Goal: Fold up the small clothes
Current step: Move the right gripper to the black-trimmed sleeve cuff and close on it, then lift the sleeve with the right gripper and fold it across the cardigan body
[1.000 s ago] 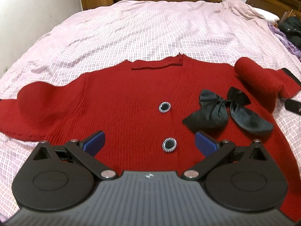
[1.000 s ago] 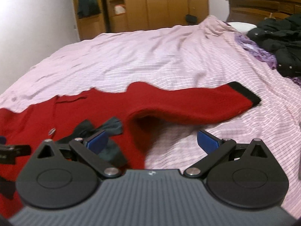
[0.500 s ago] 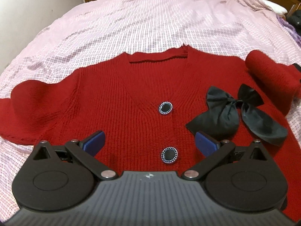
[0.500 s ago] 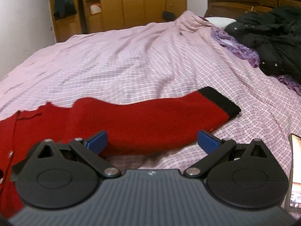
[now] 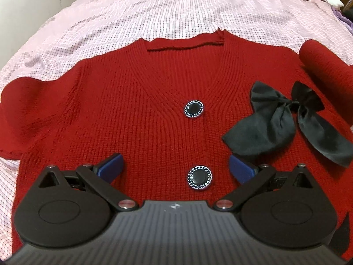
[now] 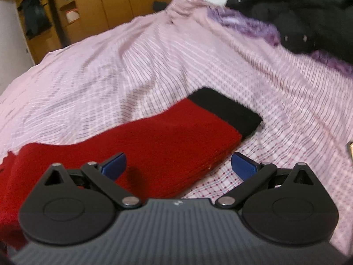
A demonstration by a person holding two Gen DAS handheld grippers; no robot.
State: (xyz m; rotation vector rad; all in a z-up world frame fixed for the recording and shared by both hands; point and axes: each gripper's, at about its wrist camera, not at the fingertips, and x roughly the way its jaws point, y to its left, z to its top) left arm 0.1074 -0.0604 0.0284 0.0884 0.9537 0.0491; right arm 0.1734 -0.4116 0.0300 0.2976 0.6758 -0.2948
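Note:
A red knit cardigan lies front-up on the pink checked bedsheet, with two black round buttons and a black bow on its right chest. My left gripper hovers open over the lower front, straddling the lower button. In the right wrist view the cardigan's right sleeve stretches out flat, ending in a black cuff. My right gripper is open just above the sleeve's lower edge, holding nothing.
A heap of black clothing and a purple fabric lie at the bed's far right. Wooden wardrobes stand beyond the bed. A phone's edge shows at the right.
The left gripper has moved in lower over the cardigan's front. The right gripper has swung right and down along the sleeve toward the black cuff. Both stay open.

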